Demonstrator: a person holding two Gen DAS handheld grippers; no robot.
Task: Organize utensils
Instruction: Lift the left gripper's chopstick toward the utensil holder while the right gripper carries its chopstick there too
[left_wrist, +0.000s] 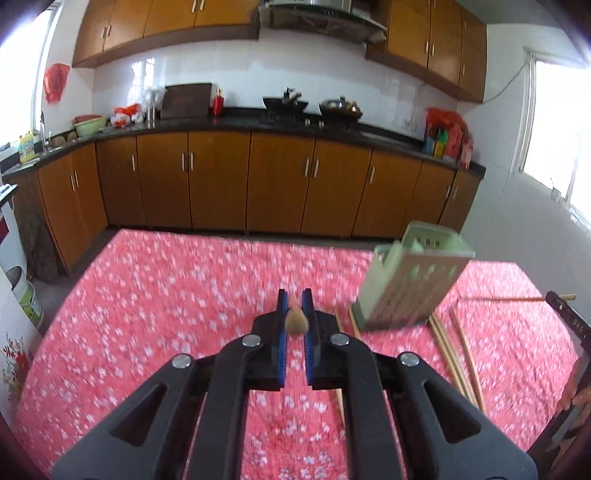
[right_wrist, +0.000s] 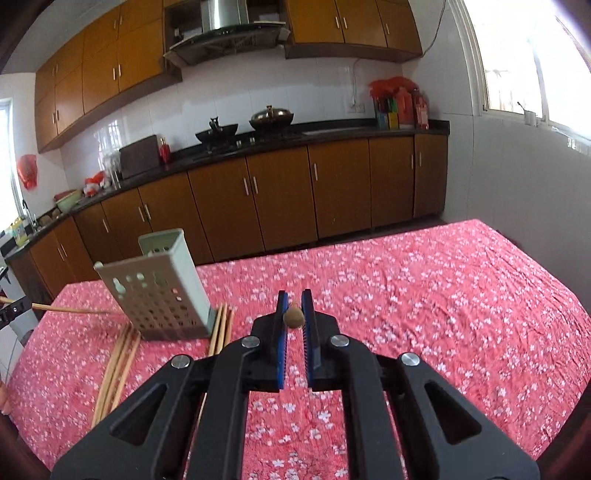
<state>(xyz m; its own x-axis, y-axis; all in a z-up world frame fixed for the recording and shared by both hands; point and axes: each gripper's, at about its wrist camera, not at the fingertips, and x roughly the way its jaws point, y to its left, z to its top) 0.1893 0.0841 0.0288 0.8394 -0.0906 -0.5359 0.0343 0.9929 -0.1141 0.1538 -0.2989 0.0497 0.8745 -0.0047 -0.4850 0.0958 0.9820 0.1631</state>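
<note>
A pale green perforated utensil holder (left_wrist: 410, 284) stands on the red flowered table; it also shows in the right wrist view (right_wrist: 162, 288). Several wooden chopsticks (left_wrist: 454, 350) lie flat around its base, also seen in the right wrist view (right_wrist: 118, 362). My left gripper (left_wrist: 294, 306) is shut on one chopstick (left_wrist: 296, 320), seen end-on between the blue pads, left of the holder and above the table. My right gripper (right_wrist: 294, 306) is shut on another chopstick (right_wrist: 293, 317), end-on, to the right of the holder. Each held chopstick (right_wrist: 70, 309) pokes out sideways in the other view (left_wrist: 517, 298).
The red flowered tablecloth (right_wrist: 424, 295) covers the table. Beyond the far edge stand brown kitchen cabinets (left_wrist: 280, 184) under a dark counter with woks (left_wrist: 284, 103). A person's hand (left_wrist: 580, 398) shows at the right edge of the left wrist view.
</note>
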